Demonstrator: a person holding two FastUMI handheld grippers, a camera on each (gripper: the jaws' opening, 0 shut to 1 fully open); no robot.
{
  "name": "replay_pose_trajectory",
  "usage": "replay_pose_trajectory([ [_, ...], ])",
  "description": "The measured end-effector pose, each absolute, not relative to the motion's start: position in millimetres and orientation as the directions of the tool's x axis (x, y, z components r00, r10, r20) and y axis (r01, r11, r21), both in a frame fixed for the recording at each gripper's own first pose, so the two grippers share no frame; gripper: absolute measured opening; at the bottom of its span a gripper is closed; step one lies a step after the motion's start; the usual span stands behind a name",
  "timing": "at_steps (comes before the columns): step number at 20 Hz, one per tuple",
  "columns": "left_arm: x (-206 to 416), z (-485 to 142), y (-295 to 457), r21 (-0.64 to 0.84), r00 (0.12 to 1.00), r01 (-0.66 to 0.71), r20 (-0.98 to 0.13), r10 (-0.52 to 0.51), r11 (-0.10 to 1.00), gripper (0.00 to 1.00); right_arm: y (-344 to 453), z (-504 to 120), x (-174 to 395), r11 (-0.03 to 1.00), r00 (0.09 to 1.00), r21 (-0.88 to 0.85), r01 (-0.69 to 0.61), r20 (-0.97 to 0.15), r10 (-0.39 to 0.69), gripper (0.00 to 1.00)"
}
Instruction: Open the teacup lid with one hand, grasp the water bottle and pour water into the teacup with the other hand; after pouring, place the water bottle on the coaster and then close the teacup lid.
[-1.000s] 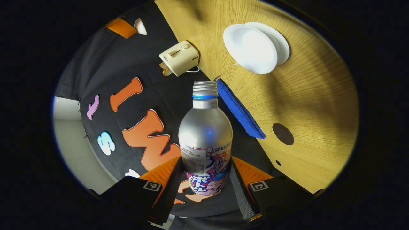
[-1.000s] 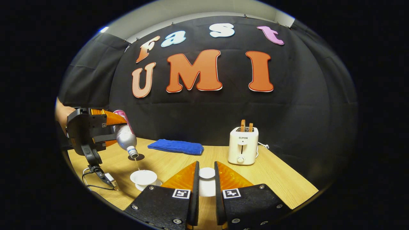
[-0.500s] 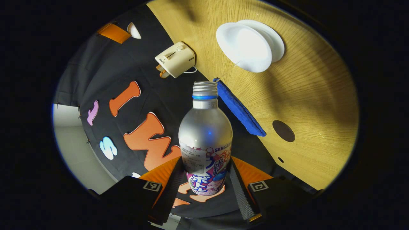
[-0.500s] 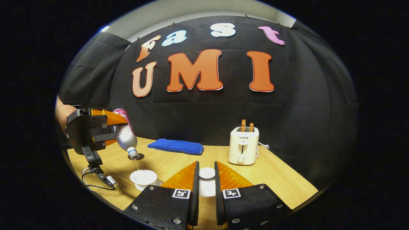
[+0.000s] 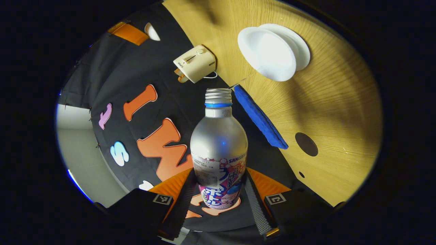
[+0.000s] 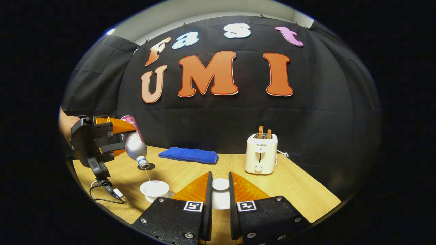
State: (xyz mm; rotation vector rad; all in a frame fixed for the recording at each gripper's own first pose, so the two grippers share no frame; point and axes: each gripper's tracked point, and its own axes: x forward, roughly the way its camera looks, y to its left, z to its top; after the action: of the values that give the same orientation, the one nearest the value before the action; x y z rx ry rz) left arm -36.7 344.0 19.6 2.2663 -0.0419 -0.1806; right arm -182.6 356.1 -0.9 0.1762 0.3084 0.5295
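Left gripper (image 6: 117, 137), held by a hand (image 6: 65, 123) at the table's left end, is tipped neck-down, its ribbed orange fingers (image 5: 253, 204) clamped on the silver metal water bottle with the printed pink label (image 5: 219, 149). A thin stream falls from the uncapped threaded mouth into the white ceramic teacup on its saucer (image 6: 154, 188). The round dark coaster (image 5: 306, 144) lies on the light wood-grain table (image 5: 340, 102), near the blue folded cloth (image 6: 189, 154). Right gripper (image 6: 218, 194) sits level and low, its jaws narrow, gripping the white domed teacup lid (image 6: 220, 184). A cream toaster (image 6: 261, 153) stands beyond.
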Motion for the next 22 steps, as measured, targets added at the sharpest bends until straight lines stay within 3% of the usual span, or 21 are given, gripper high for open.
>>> replay_pose_trajectory([
  [5, -37, 23, 349, 0.86, 0.99, 0.023, -0.091, -0.109, -0.509, 0.83, 364, 4, -182, 0.846, 0.814, 0.241, -0.475, -0.244, 0.527, 0.22],
  [7, -35, 26, 353, 0.919, 0.992, 0.034, -0.08, -0.102, -0.392, 0.8, 366, 6, -181, 0.847, 0.815, 0.237, -0.476, -0.244, 0.526, 0.22],
  [11, -30, 40, 370, 0.992, 0.997, 0.009, -0.019, -0.076, -0.128, 0.84, 377, 13, -180, 0.843, 0.809, 0.229, -0.487, -0.244, 0.534, 0.22],
  [13, -28, 44, 381, 1.0, 0.998, -0.018, 0.018, -0.058, 0.002, 0.8, 385, 15, -180, 0.841, 0.805, 0.217, -0.495, -0.249, 0.538, 0.22],
  [18, -20, 58, 411, 0.94, 0.988, -0.146, 0.156, -0.007, 0.308, 0.83, 411, 25, -182, 0.829, 0.791, 0.193, -0.525, -0.251, 0.559, 0.22],
  [21, -12, 62, 430, 0.835, 0.98, -0.193, 0.186, 0.067, 0.515, 0.8, 428, 34, -183, 0.818, 0.78, 0.189, -0.544, -0.245, 0.575, 0.22],
  [22, -5, 62, 434, 0.793, 0.979, -0.198, 0.182, 0.086, 0.576, 0.83, 434, 36, -184, 0.814, 0.777, 0.193, -0.548, -0.245, 0.58, 0.18],
])
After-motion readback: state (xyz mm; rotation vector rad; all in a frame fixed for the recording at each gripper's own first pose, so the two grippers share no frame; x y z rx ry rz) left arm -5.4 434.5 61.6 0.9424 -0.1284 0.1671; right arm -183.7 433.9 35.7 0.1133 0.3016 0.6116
